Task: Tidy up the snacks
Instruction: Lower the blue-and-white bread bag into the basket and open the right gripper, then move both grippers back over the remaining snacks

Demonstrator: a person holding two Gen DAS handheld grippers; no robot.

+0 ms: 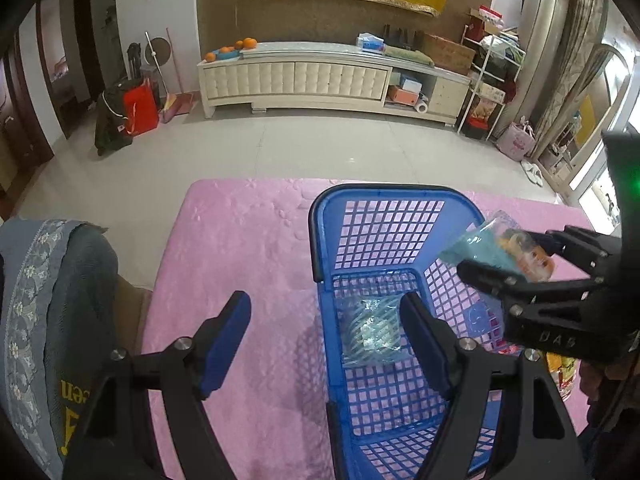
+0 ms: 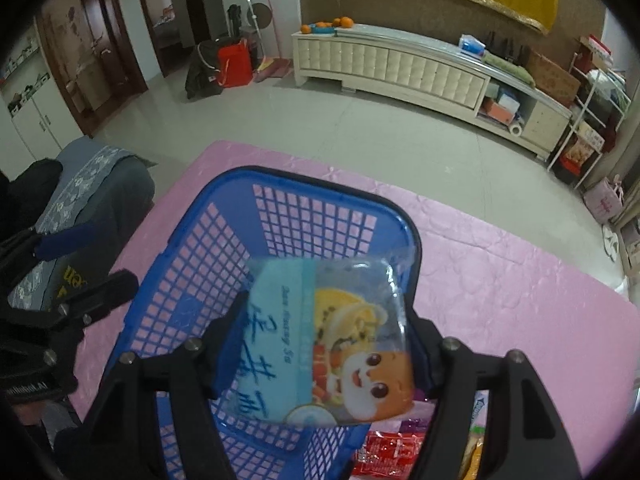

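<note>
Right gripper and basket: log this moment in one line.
right gripper: shut on blue snack packet, above blue basket | left gripper: open, empty | basket holds one clear packet

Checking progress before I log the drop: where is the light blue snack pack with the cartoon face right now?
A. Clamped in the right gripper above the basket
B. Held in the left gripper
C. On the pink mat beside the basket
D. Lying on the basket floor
A: the right gripper pinches the light blue snack pack over the blue basket, while the left gripper stands open and empty.
</note>
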